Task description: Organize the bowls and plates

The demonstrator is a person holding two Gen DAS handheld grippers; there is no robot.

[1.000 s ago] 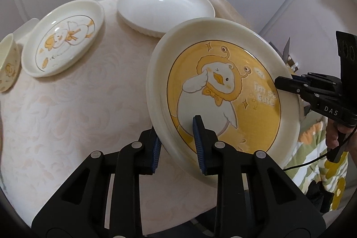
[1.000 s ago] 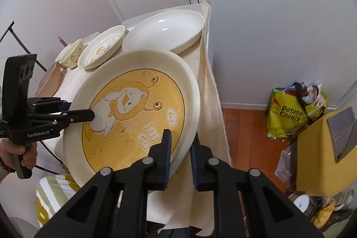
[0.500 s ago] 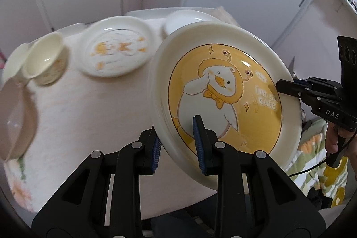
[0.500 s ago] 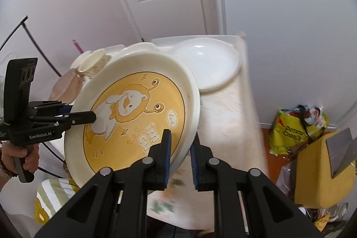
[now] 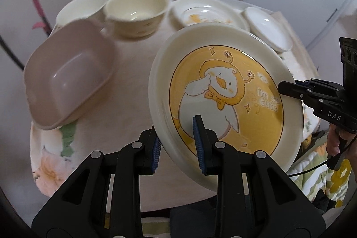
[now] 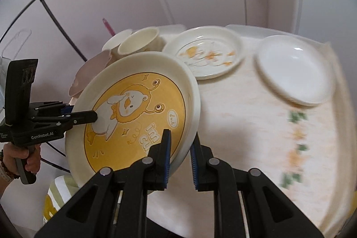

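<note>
Both tongs were clamped on the same big yellow duck plate [image 5: 225, 102], held tilted up off the bench [image 5: 131, 64]. The left tongs [image 5: 177, 144] pinched its rim at about 7 o'clock, and the right tongs [image 6: 179, 157] gripped the opposite edge. On the bench behind it sat a pinkish tub [image 5: 67, 79] at 10 o'clock, a cream bowl [image 5: 136, 12] at 12, with a second cream bowl [image 5: 78, 8] just left of that. A smaller duck plate [image 6: 205, 52] and a plain white plate [image 6: 294, 68] lay off toward 1 to 2 o'clock, all pretty blurry.
</note>
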